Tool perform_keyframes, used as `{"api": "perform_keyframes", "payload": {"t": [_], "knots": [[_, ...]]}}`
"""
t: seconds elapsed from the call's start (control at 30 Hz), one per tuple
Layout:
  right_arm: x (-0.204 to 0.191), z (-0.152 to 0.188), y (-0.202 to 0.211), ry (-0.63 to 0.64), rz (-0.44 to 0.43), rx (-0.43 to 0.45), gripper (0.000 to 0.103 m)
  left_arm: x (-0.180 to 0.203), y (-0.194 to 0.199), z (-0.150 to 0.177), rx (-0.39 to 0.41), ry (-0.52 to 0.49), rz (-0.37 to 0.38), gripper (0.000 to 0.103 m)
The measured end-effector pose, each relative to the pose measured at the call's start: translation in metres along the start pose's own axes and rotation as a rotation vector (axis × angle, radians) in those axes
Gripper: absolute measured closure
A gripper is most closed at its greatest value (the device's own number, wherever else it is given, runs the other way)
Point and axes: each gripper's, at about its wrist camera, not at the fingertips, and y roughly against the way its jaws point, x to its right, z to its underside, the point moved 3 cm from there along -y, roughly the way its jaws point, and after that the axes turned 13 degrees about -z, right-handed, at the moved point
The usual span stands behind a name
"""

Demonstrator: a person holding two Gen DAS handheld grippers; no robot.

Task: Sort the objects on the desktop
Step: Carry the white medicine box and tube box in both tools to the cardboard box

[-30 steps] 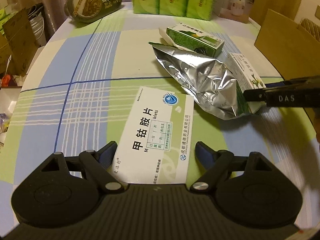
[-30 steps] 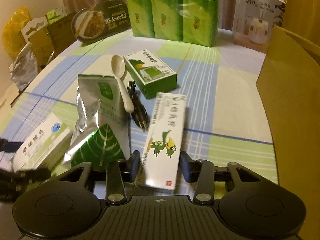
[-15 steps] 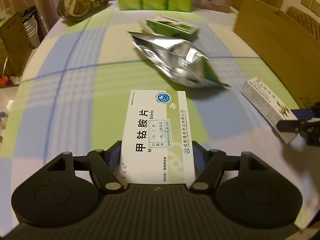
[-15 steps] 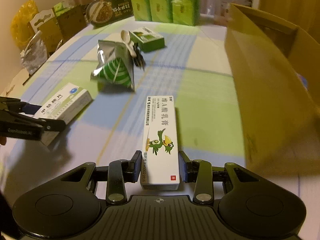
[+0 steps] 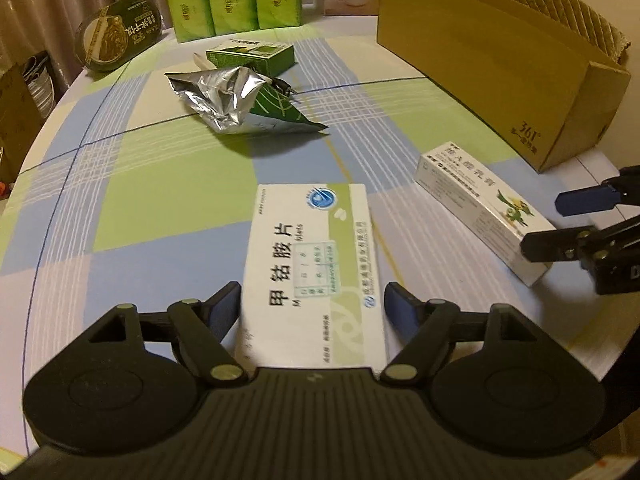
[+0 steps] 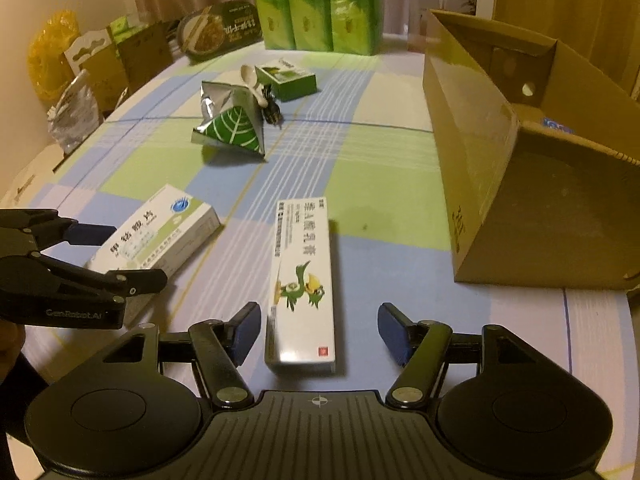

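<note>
A white-and-green tablet box [image 5: 312, 248] lies flat on the checked tablecloth between the jaws of my left gripper [image 5: 314, 300]. Those jaws are opening, and a thin gap shows at the right pad. The box appears again in the right wrist view [image 6: 160, 232], with the left gripper [image 6: 128, 256] at its near end. A long white ointment box [image 6: 302, 264] with a bird picture lies on the cloth between the fingers of my right gripper [image 6: 318, 320]. This gripper's jaws are also opening, with clear gaps on both sides. The left wrist view shows the ointment box [image 5: 472, 188] and right gripper [image 5: 544, 224].
An open cardboard box [image 6: 472, 128] stands at the right. Farther back lie a foil pouch [image 6: 232, 124], a white spoon [image 6: 252, 80], a black cable [image 6: 272, 108] and a small green box [image 6: 288, 78]. Green tissue packs [image 6: 316, 0] and a noodle bowl [image 5: 116, 36] line the far edge.
Both grippers drew their boxes back toward the near edge beside the cardboard box. The right jaws spread off the ointment box. The left jaws closed on the tablet box, then eased off.
</note>
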Motion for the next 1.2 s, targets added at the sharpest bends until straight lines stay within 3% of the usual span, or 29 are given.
{"api": "perform_keyframes", "payload": {"t": [0.4, 0.6, 0.67, 0.93, 1.2], "knots": [[-0.004, -0.008, -0.028, 0.052, -0.021, -0.029, 0.042, 0.003, -0.011, -0.004, 0.026, -0.005, 0.045, 0.029], [-0.005, -0.007, -0.039, 0.074, -0.005, -0.048, 0.054, 0.001, -0.014, -0.004, 0.026, -0.003, 0.044, 0.034], [-0.005, -0.008, -0.039, 0.079, 0.004, -0.047, 0.068, 0.001, -0.015, -0.004, 0.025, -0.002, 0.044, 0.034], [-0.01, -0.013, -0.019, 0.069, -0.002, -0.002, 0.068, 0.004, -0.004, -0.004, 0.051, -0.039, 0.041, 0.036], [-0.016, -0.019, 0.013, 0.058, -0.001, 0.065, 0.068, 0.003, 0.019, -0.014, 0.086, 0.002, 0.045, 0.036]]}}
